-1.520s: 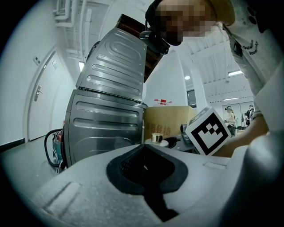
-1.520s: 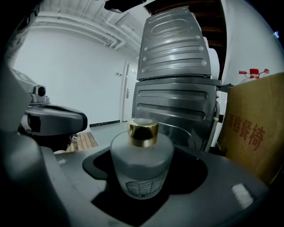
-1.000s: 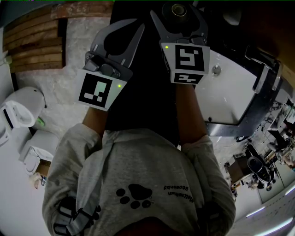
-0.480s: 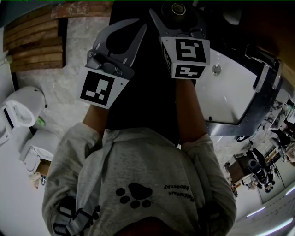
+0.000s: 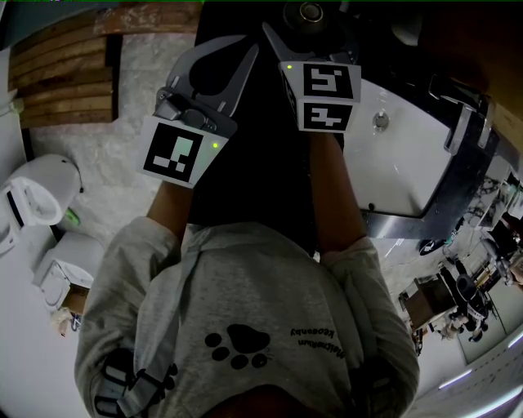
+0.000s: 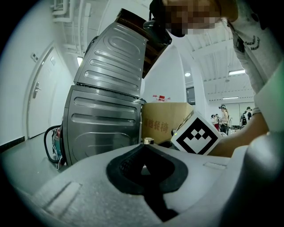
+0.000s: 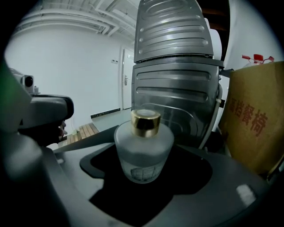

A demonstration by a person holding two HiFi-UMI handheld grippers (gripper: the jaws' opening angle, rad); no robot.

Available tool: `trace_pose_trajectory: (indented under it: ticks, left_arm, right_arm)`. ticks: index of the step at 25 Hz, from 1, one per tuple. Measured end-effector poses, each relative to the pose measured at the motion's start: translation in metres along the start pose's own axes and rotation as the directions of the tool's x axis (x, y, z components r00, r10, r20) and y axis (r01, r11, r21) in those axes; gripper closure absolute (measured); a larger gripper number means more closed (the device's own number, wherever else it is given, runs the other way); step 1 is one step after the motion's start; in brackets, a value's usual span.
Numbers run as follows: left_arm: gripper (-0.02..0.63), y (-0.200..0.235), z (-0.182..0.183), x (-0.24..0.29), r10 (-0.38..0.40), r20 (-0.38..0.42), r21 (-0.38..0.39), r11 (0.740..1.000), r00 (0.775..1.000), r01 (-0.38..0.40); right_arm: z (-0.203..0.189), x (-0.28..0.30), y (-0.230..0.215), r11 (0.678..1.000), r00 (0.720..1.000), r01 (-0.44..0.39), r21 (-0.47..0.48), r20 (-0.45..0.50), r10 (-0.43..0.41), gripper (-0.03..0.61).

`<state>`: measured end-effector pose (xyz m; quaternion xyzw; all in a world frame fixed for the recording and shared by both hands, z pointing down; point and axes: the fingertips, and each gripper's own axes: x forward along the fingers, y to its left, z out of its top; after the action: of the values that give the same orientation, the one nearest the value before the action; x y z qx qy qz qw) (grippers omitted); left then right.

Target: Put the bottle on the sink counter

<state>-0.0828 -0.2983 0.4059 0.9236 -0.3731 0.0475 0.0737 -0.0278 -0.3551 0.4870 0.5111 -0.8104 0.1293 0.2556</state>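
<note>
A frosted glass bottle (image 7: 144, 153) with a gold cap stands upright on the black counter (image 7: 195, 175), beside the white sink basin (image 5: 409, 163). My right gripper (image 7: 146, 188) is open around it. Its jaws have just been opening, and they stand wide on both sides of the bottle without touching it. From the head view the bottle's cap (image 5: 310, 12) shows between the right gripper's (image 5: 312, 28) jaws. To its left my left gripper (image 5: 243, 49) is shut and holds nothing. The left gripper view shows the meeting tips of the left gripper (image 6: 145, 145), with the gold cap (image 6: 147, 141) just past them.
A grey ribbed metal casing (image 7: 173, 66) and a cardboard box (image 7: 257, 128) stand behind the bottle. The sink's metal fitting (image 5: 380, 121) lies right of the right gripper. A toilet (image 5: 37, 196) and wooden slats (image 5: 57, 73) are on the floor at the left.
The right gripper's jaws have spread wider around the bottle and its marker cube has shifted slightly up. The bottle stays standing in place. The left gripper has not moved.
</note>
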Motion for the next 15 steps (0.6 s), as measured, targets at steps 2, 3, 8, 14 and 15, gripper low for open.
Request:
trace_pose_trajectory:
  ticks: [2,3,8,14,15]
  left_arm:
    - [0.612,-0.002,0.002,-0.004,0.000,0.002,0.003,1.000,1.000,0.000]
    - [0.612,-0.004,0.002,-0.007,0.000,0.004,0.003,1.000,1.000,0.000]
    - [0.612,-0.016,0.008,-0.021,0.003,0.002,0.026,1.000,1.000,-0.003]
    - [0.612,-0.038,0.027,-0.044,0.016,0.023,0.050,0.999,1.000,-0.017]
    - [0.612,-0.042,0.031,-0.050,0.019,0.030,0.054,0.998,0.999,-0.020]
  right_arm:
    - [-0.007,-0.007,0.001,1.000,1.000,0.012,0.006,-0.014,-0.012,0.193]
    - [-0.010,-0.012,0.001,1.000,1.000,0.019,0.008,-0.019,-0.019,0.193]
    - [-0.011,-0.051,0.001,0.997,0.998,0.069,0.027,0.010,-0.069,0.200]
    - [0.001,-0.109,0.009,0.994,0.990,0.097,0.054,0.102,-0.102,0.420]
    - [0.004,-0.119,0.011,0.993,0.987,0.103,0.056,0.118,-0.109,0.461]
